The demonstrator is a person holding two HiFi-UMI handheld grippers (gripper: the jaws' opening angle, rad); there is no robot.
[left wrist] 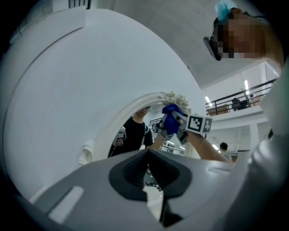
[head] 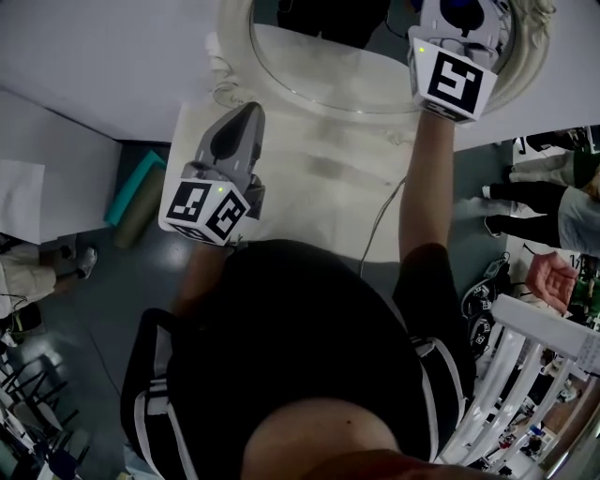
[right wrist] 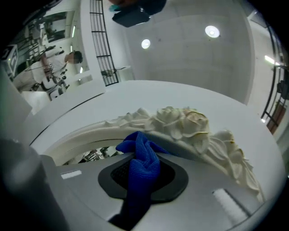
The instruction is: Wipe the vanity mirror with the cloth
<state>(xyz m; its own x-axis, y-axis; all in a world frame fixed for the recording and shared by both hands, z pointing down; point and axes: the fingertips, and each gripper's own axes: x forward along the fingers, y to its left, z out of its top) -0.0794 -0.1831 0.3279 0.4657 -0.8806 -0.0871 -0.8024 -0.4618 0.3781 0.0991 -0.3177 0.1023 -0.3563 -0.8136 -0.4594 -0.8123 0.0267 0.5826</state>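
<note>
The vanity mirror (head: 319, 56) is an oval glass in a white carved frame (head: 234, 66), standing at the far side of a white tabletop (head: 309, 187). My right gripper (head: 461, 11) is up at the mirror's upper right, shut on a blue cloth (right wrist: 141, 158). The cloth's bunched end lies against the frame just under its carved flowers (right wrist: 189, 124). My left gripper (head: 246, 114) hovers low at the mirror's left edge, jaws shut and holding nothing. In the left gripper view the blue cloth (left wrist: 170, 118) and the right gripper's marker cube (left wrist: 198, 122) show by the frame's top.
A thin cable (head: 380, 220) runs across the tabletop toward me. A teal object (head: 141, 183) lies on the floor at the left. People (head: 553, 202) stand at the right beside a white railing (head: 525, 366). A white wall (head: 94, 56) rises behind the mirror.
</note>
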